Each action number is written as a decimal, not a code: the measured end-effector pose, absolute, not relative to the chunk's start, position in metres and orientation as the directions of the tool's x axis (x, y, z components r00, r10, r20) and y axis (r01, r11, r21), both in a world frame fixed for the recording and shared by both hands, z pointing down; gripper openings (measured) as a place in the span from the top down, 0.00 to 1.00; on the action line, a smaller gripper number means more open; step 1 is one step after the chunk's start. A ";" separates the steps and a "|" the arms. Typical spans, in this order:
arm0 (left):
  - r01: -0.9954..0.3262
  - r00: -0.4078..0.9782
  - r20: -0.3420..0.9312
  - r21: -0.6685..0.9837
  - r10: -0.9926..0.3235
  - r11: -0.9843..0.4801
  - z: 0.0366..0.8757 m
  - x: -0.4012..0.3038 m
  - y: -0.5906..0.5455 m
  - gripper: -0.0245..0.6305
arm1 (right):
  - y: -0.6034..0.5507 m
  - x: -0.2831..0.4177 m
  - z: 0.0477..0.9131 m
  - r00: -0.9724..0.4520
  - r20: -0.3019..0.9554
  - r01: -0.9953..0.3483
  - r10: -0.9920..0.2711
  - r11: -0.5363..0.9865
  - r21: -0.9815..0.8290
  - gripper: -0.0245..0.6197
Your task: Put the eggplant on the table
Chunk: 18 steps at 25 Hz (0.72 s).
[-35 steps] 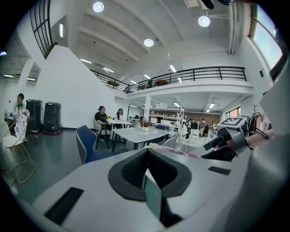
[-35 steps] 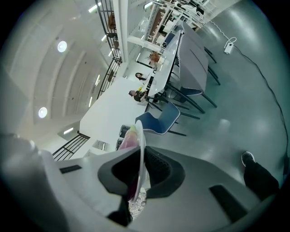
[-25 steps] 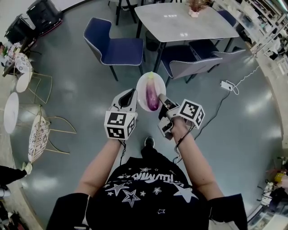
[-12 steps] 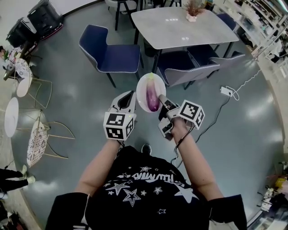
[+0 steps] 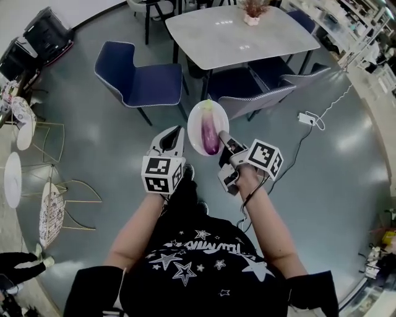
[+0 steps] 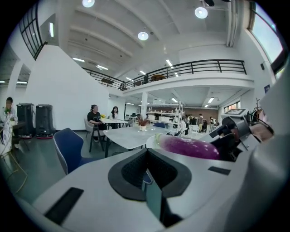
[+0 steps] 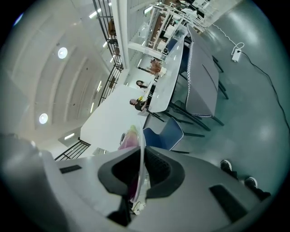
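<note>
Two grippers show: the left gripper [image 5: 175, 137] and the right gripper [image 5: 224, 140]. Between them are one eggplant [image 5: 210, 135] and one white plate [image 5: 195, 122]. Farther ahead are one tabletop [image 5: 241, 36], one potted plant [image 5: 252, 10] and at least three blue chairs [image 5: 141, 77].

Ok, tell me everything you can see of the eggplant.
The eggplant is glossy purple, long and slim, with a pale green cap at its far end. It lies lengthwise on a white plate held above the floor; the right gripper clamps the plate's rim beside it, not the eggplant.
</note>
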<state>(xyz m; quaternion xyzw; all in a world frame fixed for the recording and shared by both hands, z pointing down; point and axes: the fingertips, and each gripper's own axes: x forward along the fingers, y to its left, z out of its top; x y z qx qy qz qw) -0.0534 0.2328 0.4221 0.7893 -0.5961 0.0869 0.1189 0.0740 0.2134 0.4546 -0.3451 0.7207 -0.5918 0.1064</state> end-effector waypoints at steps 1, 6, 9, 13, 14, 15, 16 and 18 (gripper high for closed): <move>-0.959 0.283 0.282 0.098 -0.917 -0.266 0.425 -0.052 0.224 0.95 | 0.207 0.076 0.455 -0.734 0.256 -0.372 -0.629 0.057 -0.927 0.92; -0.941 0.337 0.296 0.122 -0.894 -0.314 0.428 -0.047 0.165 0.95 | 0.156 0.076 0.453 -0.708 0.283 -0.391 -0.648 0.025 -0.920 0.92; -0.936 0.352 0.291 0.134 -0.890 -0.326 0.428 -0.057 0.134 0.95 | 0.125 0.069 0.452 -0.694 0.283 -0.397 -0.662 0.024 -0.918 0.92; -0.931 0.363 0.270 0.131 -0.892 -0.340 0.426 -0.077 0.099 0.95 | 0.090 0.050 0.453 -0.686 0.271 -0.397 -0.676 0.034 -0.917 0.92; -0.930 0.368 0.264 0.132 -0.892 -0.344 0.423 -0.083 0.085 0.95 | 0.077 0.043 0.451 -0.682 0.270 -0.398 -0.680 0.034 -0.917 0.92; -0.928 0.373 0.260 0.134 -0.891 -0.349 0.420 -0.090 0.071 0.95 | 0.063 0.036 0.448 -0.678 0.269 -0.398 -0.685 0.034 -0.917 0.92; -0.925 0.378 0.256 0.136 -0.890 -0.354 0.417 -0.095 0.058 0.95 | 0.050 0.030 0.446 -0.673 0.267 -0.398 -0.690 0.034 -0.917 0.92; -0.919 0.392 0.252 0.144 -0.885 -0.366 0.414 -0.103 0.035 0.95 | 0.028 0.022 0.441 -0.664 0.266 -0.403 -0.699 0.034 -0.915 0.92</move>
